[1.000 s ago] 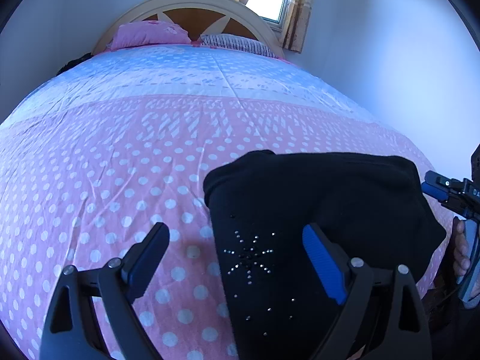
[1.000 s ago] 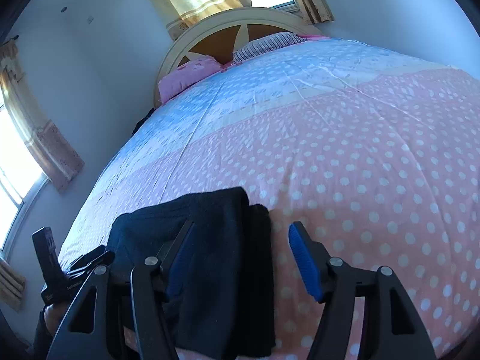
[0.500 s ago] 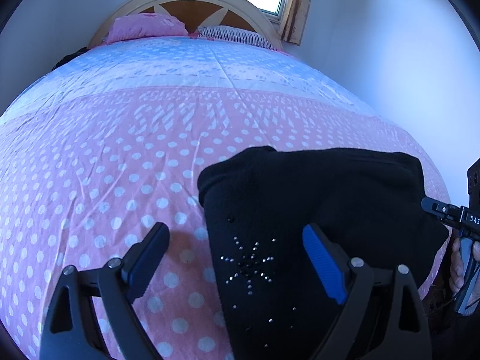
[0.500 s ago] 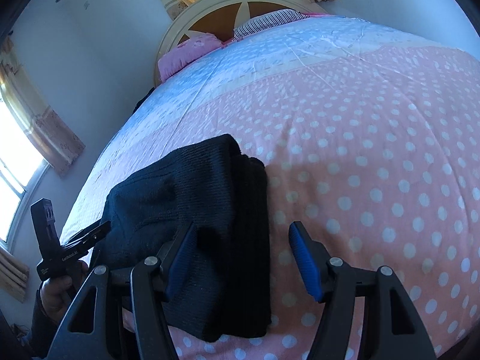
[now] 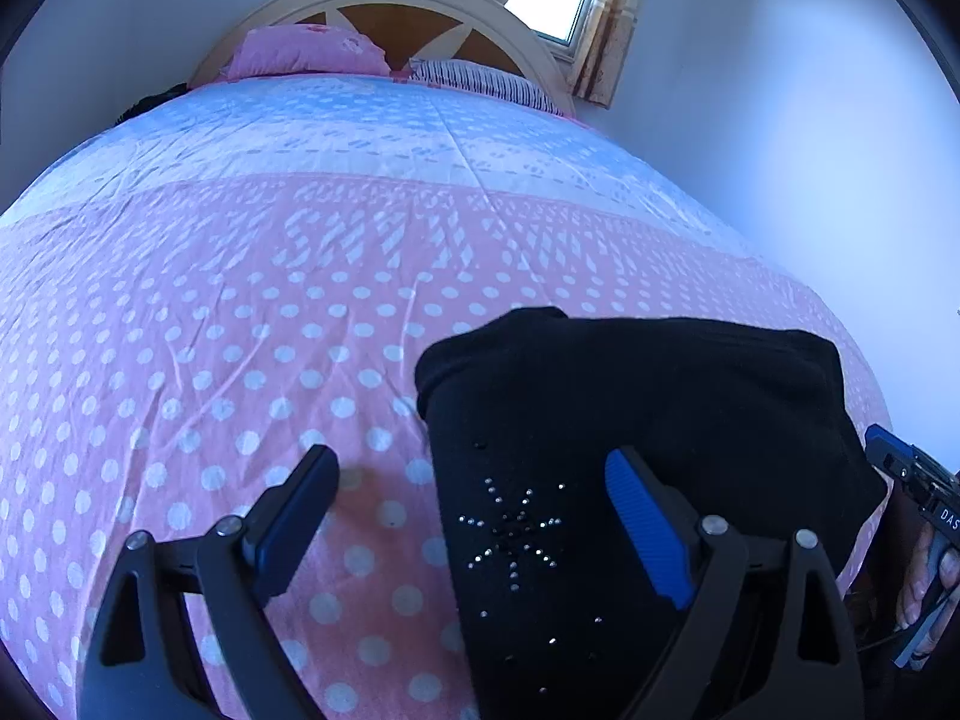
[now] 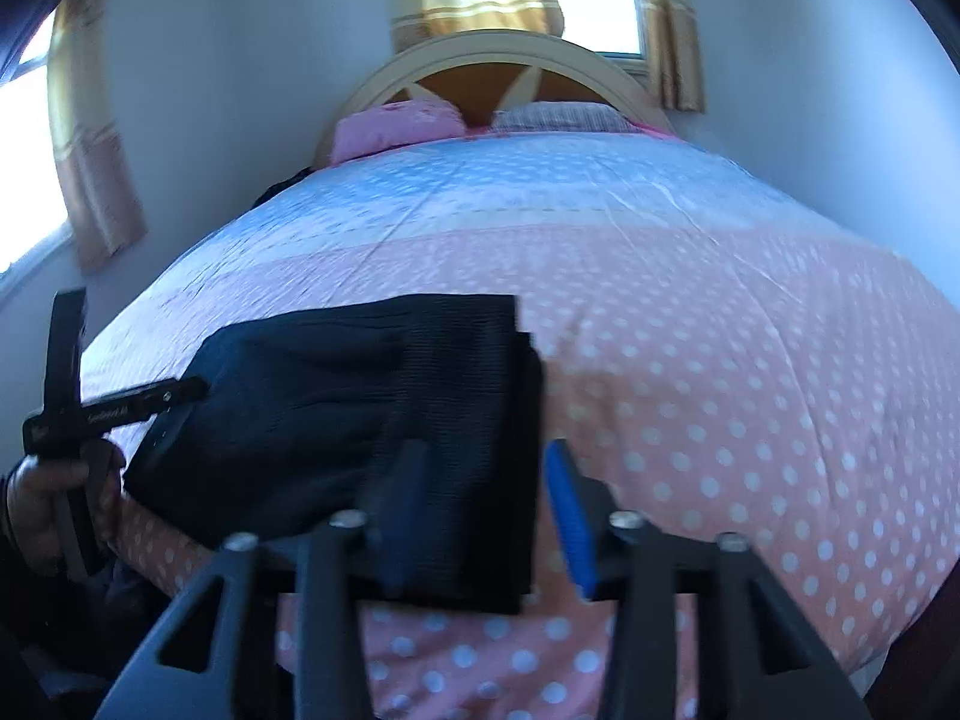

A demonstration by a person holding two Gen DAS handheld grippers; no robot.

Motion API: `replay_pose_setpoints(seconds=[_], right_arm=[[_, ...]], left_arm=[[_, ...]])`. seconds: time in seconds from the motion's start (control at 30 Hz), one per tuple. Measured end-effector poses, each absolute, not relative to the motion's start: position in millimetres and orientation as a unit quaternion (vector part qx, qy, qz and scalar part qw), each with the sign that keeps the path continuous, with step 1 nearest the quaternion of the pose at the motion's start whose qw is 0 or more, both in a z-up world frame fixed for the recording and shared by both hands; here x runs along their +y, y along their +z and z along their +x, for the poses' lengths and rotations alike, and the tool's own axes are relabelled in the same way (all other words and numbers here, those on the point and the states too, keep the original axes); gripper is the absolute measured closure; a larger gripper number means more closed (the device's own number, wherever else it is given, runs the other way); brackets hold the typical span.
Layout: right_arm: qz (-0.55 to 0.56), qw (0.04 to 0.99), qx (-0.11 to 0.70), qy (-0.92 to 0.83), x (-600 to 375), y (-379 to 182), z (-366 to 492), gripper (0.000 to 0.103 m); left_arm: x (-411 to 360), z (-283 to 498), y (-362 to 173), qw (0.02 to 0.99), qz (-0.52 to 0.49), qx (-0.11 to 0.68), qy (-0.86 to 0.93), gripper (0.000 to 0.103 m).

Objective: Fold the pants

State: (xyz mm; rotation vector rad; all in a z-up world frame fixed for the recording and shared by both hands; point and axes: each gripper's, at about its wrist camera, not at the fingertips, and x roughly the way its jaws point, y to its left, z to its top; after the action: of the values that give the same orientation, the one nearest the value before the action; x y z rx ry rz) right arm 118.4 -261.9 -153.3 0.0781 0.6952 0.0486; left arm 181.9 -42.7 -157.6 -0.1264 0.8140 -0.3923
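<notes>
Where black pants (image 5: 630, 420) run offscreen, left tool (image 5: 474, 516) spread, right tool (image 6: 486, 516) spread, blurred.

Folded black knit pants (image 5: 630, 420) w/ a rhinestone star motif lie on the pink white-dotted bedspread (image 5: 210, 360), near its front-right edge. Left gripper (image 5: 474, 516), black w/ blue pads, hangs above them, jaws wide apart, holding nothing. Right gripper (image 5: 912, 474) shows at far right, partly cut off, w/ fingers of a hand (image 5: 924, 588) on its handle.
</notes>
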Motion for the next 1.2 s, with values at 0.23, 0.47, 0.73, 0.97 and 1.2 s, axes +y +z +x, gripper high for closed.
replay_pose_setpoints(seconds=[0.23, 0.47, 0.73, 0.97, 1.2], right_arm=[[0.034, 0.938, 0.343, 0.016, -266, -147, 118, 0.097], [0.053, 0.921, 0.386, 0.003, -283, -171, 131, 0.097], [0.123, 0.920, 0.371, 0.011, -305, -166, 132, 0.039], [0.207, 0.900, 0.380, 0.048, -324, -182, 155, 0.040], [0.240, 0.888, 0.385, 0.071, -323, -190, 150, 0.056]], left_arm=[[-37, 176, -150, 0.902, -0.064, 0.382, -0.189, 0.010], [-40, 181, -158, 0.894, -0.051, 0.401, -0.195, 0.003], [-37, 180, -158, 0.881, -0.075, 0.409, -0.225, 0.004], [-50, 177, -156, 0.879, -0.059, 0.406, -0.241, 0.016], [-55, 175, -154, 0.876, -0.060, 0.405, -0.254, 0.032]])
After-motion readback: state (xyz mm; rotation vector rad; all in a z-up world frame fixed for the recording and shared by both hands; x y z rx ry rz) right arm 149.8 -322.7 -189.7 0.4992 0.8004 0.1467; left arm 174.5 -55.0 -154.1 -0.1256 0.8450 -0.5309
